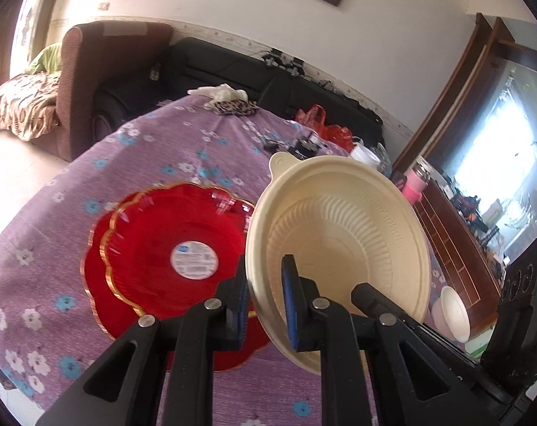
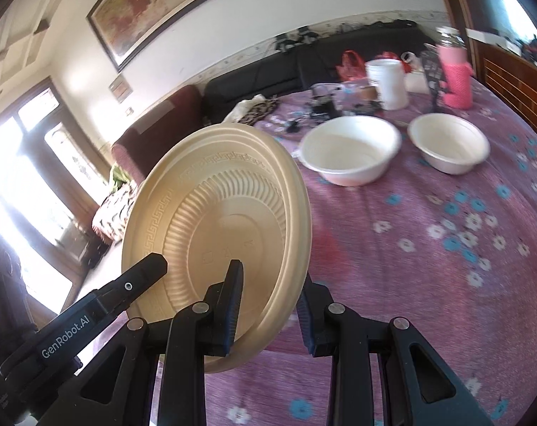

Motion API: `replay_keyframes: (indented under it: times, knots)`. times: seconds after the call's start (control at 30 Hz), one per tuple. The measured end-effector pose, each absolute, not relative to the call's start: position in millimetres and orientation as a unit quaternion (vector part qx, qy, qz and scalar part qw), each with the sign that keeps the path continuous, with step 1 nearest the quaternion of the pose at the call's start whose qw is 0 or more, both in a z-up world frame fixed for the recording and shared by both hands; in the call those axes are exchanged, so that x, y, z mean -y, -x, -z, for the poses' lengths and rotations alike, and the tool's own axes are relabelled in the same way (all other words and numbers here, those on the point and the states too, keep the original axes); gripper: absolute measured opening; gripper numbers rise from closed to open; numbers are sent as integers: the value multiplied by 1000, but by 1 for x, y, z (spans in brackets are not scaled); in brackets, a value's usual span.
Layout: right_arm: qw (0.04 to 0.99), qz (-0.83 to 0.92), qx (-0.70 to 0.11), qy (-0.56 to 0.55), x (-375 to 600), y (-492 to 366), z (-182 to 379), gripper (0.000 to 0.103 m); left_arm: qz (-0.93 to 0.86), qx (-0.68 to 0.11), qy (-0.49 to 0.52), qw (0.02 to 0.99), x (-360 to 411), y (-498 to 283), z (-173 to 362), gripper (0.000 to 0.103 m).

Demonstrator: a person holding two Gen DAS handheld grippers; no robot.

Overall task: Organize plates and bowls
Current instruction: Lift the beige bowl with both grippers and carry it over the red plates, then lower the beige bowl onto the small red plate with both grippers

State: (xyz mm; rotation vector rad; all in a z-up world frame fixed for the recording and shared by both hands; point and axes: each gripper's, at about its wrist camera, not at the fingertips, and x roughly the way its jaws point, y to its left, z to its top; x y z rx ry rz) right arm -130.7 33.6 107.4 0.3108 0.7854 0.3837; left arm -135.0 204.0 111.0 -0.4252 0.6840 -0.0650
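Note:
A cream ribbed dish (image 1: 346,234) hangs tilted above the purple flowered tablecloth (image 1: 144,156), held by both grippers. My left gripper (image 1: 265,261) is shut on its left rim, and the dish's inside faces this camera. One finger of the right gripper (image 1: 371,296) lies on the inner face. In the right wrist view the cream dish (image 2: 218,220) shows its underside, with my right gripper (image 2: 268,277) shut on its lower right rim. A left gripper finger (image 2: 151,266) rests on the underside. A stack of red gold-edged plates (image 1: 155,248) lies below to the left. Two white bowls (image 2: 350,152) (image 2: 449,145) stand farther back.
A small white bowl (image 1: 453,312) stands near the table's right edge. At the far end are a white cup (image 2: 389,81), a pink bottle (image 2: 455,78), red bags (image 1: 321,124) and leopard-print cloth (image 1: 233,104). A black sofa (image 1: 215,67) and a wooden cabinet (image 1: 456,248) border the table.

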Motion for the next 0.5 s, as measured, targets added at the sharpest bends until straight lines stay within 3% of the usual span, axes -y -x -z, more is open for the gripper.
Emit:
replay_keyframes:
  times: [0.5]
  knots:
    - [890, -234, -380, -96, -113, 108, -119, 31, -24, -325, 260, 909, -281, 140, -101, 16]
